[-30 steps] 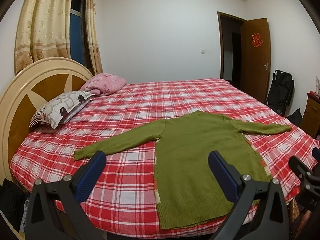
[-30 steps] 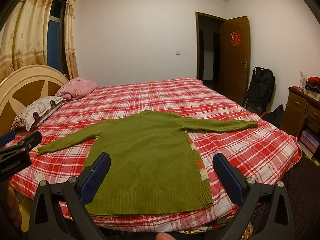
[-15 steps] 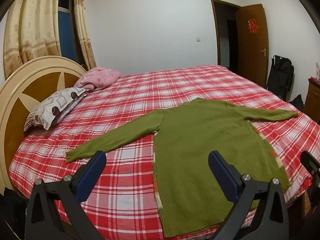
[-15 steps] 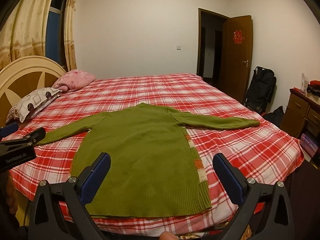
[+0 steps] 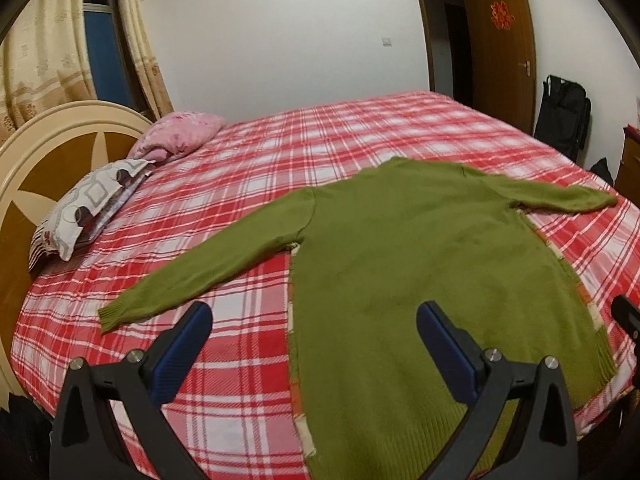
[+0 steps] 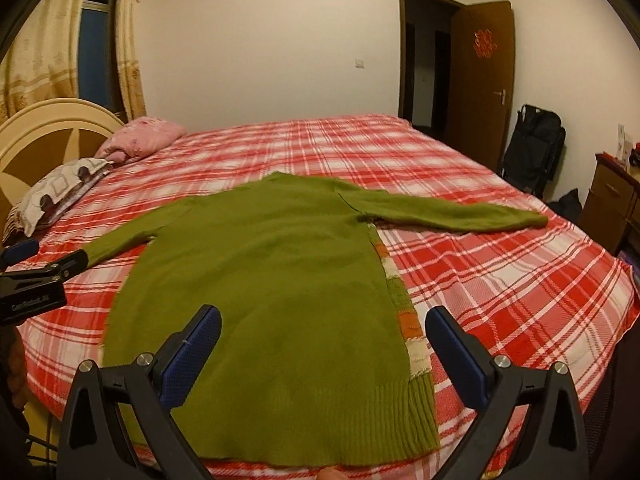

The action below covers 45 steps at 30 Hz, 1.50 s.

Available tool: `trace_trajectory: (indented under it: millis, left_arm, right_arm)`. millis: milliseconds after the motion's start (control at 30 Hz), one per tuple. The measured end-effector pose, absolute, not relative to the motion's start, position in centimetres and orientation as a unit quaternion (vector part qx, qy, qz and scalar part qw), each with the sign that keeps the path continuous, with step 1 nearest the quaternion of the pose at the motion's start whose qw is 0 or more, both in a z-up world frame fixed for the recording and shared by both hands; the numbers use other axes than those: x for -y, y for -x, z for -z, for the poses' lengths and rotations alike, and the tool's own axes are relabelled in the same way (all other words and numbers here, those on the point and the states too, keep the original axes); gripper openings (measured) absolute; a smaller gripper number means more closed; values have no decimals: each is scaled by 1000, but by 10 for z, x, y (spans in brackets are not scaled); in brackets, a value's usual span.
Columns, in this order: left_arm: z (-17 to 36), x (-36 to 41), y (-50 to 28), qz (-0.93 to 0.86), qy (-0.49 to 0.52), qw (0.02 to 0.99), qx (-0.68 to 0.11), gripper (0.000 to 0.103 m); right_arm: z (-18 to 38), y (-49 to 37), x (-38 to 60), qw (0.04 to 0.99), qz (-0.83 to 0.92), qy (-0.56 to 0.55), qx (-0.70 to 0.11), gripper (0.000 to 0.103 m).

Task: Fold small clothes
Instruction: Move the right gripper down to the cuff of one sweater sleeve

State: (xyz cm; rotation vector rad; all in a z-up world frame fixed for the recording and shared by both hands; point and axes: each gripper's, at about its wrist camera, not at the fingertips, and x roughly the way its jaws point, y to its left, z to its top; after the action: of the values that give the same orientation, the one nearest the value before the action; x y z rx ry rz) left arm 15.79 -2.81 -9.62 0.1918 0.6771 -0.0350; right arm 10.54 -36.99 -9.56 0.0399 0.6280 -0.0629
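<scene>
A green knitted sweater (image 5: 420,264) (image 6: 272,264) lies flat on the red plaid bed (image 5: 248,200) (image 6: 500,280), both sleeves spread out, hem toward me. My left gripper (image 5: 314,328) hovers open above the sweater's left side edge near the hem, holding nothing. My right gripper (image 6: 322,332) is open over the lower right part of the body, also without anything in it. The left gripper (image 6: 36,276) shows at the left edge of the right wrist view, near the left cuff. An orange and cream strip (image 6: 408,328) runs along the right side seam.
Two pillows (image 5: 120,184) lie by the cream and brown headboard (image 5: 48,168) at the left. A window with curtains (image 5: 100,40) is behind it. A brown door (image 6: 480,92), a black bag (image 6: 532,148) and a wooden dresser (image 6: 616,200) stand at the right.
Both grippers have moved forward and lower toward the bed, so the sweater fills more of each view. Both stay open and the sweater has not moved.
</scene>
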Motion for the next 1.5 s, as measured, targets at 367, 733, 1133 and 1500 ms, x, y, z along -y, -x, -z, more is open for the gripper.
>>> trace_trajectory:
  millis: [367,733,1133,1500]
  left_arm:
    - [111,60,-211,20,-135,941,-311,103]
    - [122,53,-292,-2,-118,943,-310,103]
    - [157,31,-356,-42,-67,933,-350,103]
    - [191,31,-381,-56,-74,916,-390,103]
  right_arm:
    - [114,-160,426,939,74,-40,-335,102]
    - [113,-231,532,918,172,-56,-353,99]
    - [133,-303,706,849,279,-235,-382,71]
    - [160,-323,783,813,342,-283,-376,64]
